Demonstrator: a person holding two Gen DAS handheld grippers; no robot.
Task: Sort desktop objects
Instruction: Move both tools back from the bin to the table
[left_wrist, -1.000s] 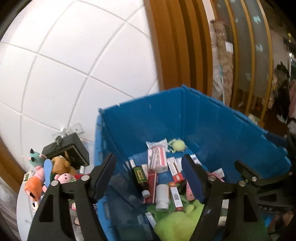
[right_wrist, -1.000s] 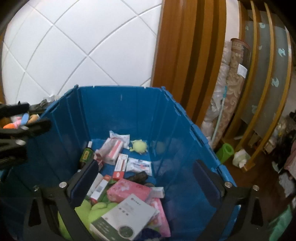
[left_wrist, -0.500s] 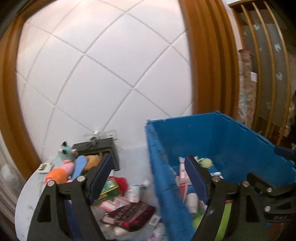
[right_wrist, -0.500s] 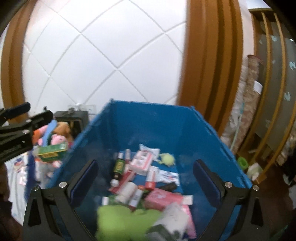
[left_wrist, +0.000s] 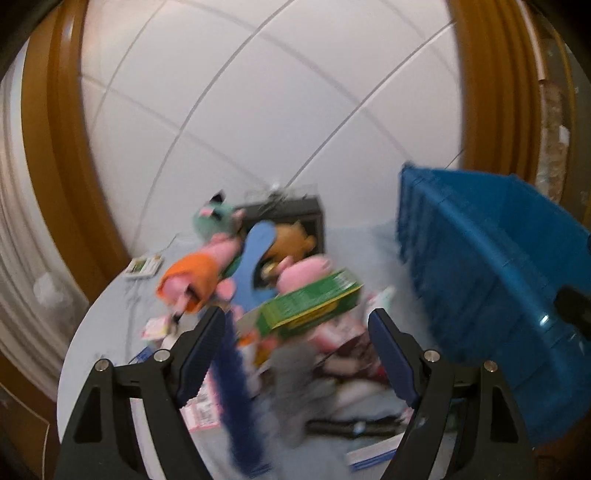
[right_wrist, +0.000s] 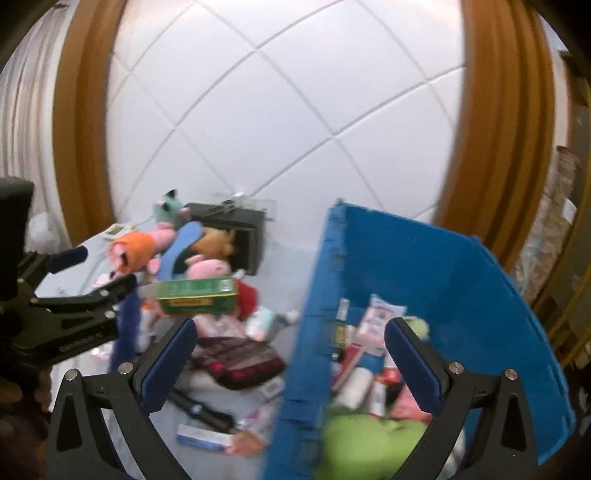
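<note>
A heap of desktop objects lies on the pale round table (left_wrist: 107, 314): pink plush pigs (left_wrist: 306, 271), an orange-clad plush (left_wrist: 192, 280), a green box (left_wrist: 314, 304) and small cartons. My left gripper (left_wrist: 297, 328) is open and empty above the heap; it also shows in the right wrist view (right_wrist: 99, 273). The blue crate (right_wrist: 443, 266) on the right holds boxes, bottles and a green plush (right_wrist: 369, 439). My right gripper (right_wrist: 290, 343) is open and empty over the crate's left wall. Both views are blurred.
A black box (right_wrist: 240, 225) stands at the back against the white tiled wall. A dark patterned pouch (right_wrist: 240, 358) and a black pen-like item (right_wrist: 203, 408) lie in front. Wooden frames flank the wall.
Both grippers have swung left, away from above the crate's inside and toward the heap on the table. Both stayed open and empty.
</note>
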